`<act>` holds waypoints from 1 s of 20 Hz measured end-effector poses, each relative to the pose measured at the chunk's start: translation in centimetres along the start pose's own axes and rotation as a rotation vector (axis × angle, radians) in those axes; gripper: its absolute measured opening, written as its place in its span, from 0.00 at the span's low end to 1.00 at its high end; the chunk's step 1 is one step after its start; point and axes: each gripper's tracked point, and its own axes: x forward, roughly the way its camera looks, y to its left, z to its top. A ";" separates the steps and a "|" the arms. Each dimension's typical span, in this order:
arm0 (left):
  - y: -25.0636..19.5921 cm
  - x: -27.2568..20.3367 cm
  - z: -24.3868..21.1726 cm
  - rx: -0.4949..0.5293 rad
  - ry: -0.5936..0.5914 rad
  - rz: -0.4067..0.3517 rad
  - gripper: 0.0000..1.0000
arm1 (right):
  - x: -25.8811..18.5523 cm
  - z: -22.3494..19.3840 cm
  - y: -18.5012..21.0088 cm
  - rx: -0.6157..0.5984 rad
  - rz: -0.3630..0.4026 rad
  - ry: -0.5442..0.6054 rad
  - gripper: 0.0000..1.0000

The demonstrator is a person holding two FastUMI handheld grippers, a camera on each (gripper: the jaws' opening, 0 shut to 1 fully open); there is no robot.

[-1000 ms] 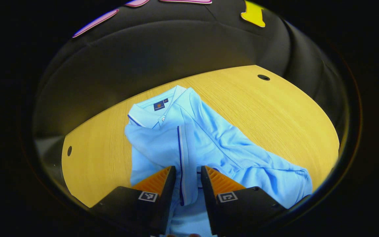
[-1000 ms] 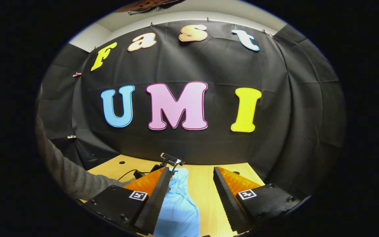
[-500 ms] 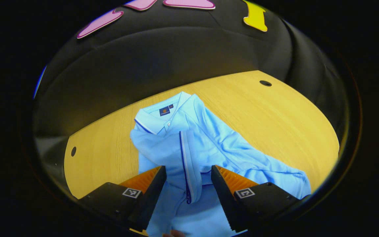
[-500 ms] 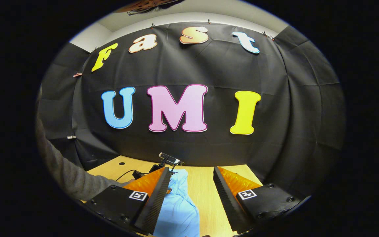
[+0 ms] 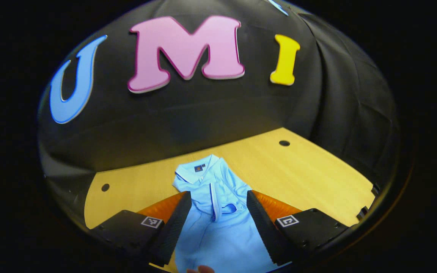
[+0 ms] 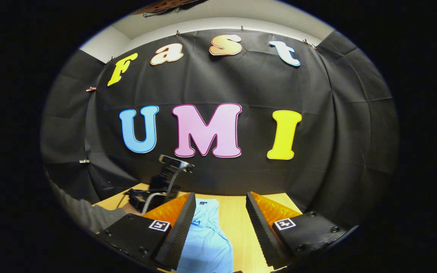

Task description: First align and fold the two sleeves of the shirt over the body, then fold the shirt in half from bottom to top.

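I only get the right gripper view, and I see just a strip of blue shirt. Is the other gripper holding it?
Observer: No. In the left gripper view the left gripper is open, fingers spread apart over the shirt, gripping nothing.
Operator: Is a sleeve folded in?
Observer: Yes, one sleeve with a dark-trimmed edge lies over the shirt's body.
Operator: Anything else on the table?
Observer: The table has a small round hole beyond the shirt, toward the wall.
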 end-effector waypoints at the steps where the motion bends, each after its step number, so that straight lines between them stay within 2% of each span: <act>1: 0.0 -3.0 1.4 0.000 -0.050 0.007 0.94 | -0.1 0.3 0.0 -0.002 0.000 -0.006 0.83; 5: 0.3 -15.2 5.5 -0.018 -0.263 0.036 0.94 | -0.8 1.1 0.6 -0.002 0.007 -0.017 0.83; 7: 1.0 -20.4 6.3 -0.016 -0.323 0.065 0.94 | -1.5 1.6 1.2 -0.008 0.017 -0.028 0.83; 13: 2.1 -30.4 7.4 0.003 -0.454 0.150 0.96 | -3.8 3.2 3.9 -0.032 0.051 -0.077 0.90; 17: 1.4 -32.8 5.3 0.024 -0.432 0.153 0.96 | -5.6 3.7 4.6 -0.037 0.055 -0.108 0.93; 20: 1.2 -30.9 -1.7 -0.043 -0.246 0.134 0.96 | -6.7 -1.4 3.6 -0.035 0.043 0.025 0.96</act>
